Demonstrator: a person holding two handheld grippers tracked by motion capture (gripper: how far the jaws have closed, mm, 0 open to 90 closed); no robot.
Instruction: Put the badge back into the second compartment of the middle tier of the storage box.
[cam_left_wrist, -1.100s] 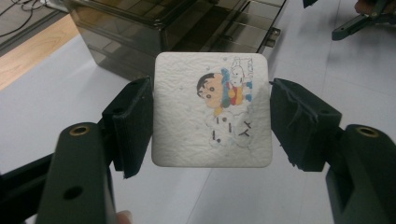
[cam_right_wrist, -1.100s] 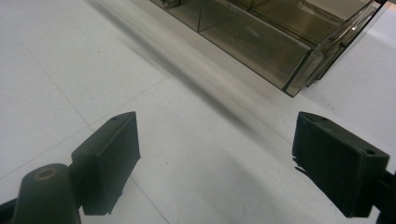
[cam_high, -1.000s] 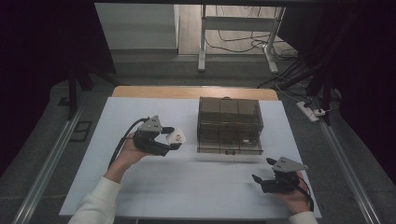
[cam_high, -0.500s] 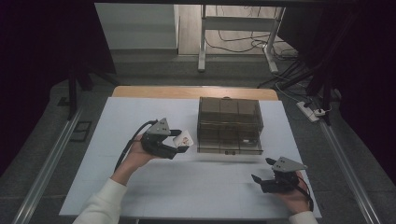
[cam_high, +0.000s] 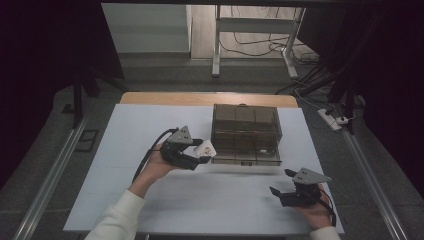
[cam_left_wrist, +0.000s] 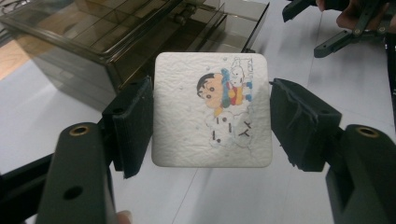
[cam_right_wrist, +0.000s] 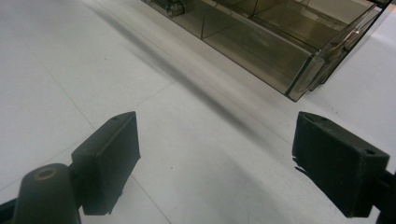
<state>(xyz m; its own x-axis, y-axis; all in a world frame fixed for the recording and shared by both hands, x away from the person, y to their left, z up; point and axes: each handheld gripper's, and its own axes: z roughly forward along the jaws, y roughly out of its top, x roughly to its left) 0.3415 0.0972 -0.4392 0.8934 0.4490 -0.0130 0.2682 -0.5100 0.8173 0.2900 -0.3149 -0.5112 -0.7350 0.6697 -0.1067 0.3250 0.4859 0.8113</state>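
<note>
A white table carries 1 smoky, seemingly plastic drawer box.

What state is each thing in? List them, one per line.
Left gripper: shut on the white square pad, held above the table.
White square pad: gripped, printed cartoon side facing the camera.
Right gripper: open, holding nothing.
Smoky plastic organizer box: on the table, bottom drawer pulled out.

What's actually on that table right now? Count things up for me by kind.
Handheld grippers: 2, the left gripper and the right gripper
Smoky clear drawer boxes: 1, the organizer box
White cartoon-printed squares: 1, the white pad, held in the left gripper
Total: 4
</note>
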